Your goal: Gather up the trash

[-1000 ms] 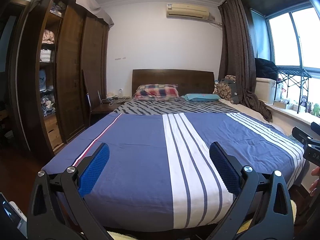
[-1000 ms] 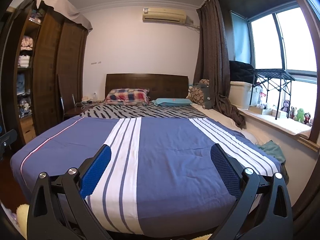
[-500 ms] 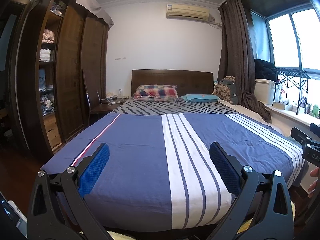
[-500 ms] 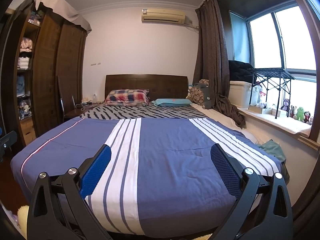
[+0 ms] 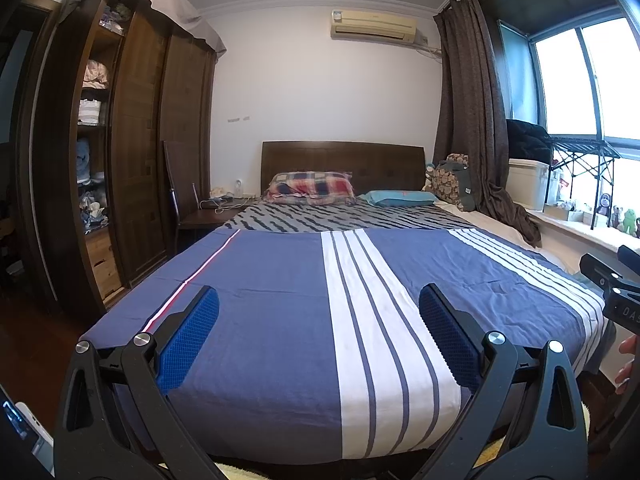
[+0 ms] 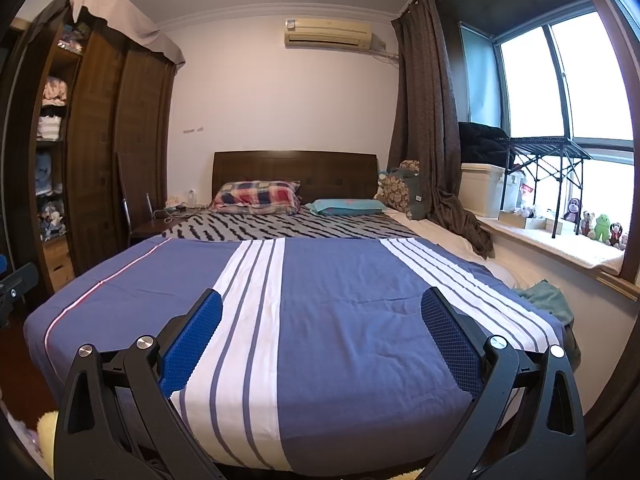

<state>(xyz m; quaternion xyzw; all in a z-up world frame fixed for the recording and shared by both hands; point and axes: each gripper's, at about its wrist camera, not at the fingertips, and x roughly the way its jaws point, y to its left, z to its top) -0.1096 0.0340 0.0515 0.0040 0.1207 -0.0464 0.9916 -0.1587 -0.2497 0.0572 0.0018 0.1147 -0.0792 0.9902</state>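
No trash shows in either view. My left gripper (image 5: 318,304) is open and empty, held level at the foot of a bed with a blue cover with white stripes (image 5: 280,300). My right gripper (image 6: 322,306) is open and empty, also at the foot of the bed (image 6: 340,300). Part of the right gripper's body shows at the right edge of the left wrist view (image 5: 612,288). Part of the left gripper shows at the left edge of the right wrist view (image 6: 16,284).
A dark wooden wardrobe (image 5: 132,152) with open shelves stands left of the bed. A chair and nightstand (image 5: 200,216) sit by the headboard. Pillows (image 5: 312,188) lie at the head. A window sill with toys (image 6: 592,232), a white box and a folding rack runs along the right.
Both grippers drifted very slightly; the views are almost the same. Both stay open and empty.
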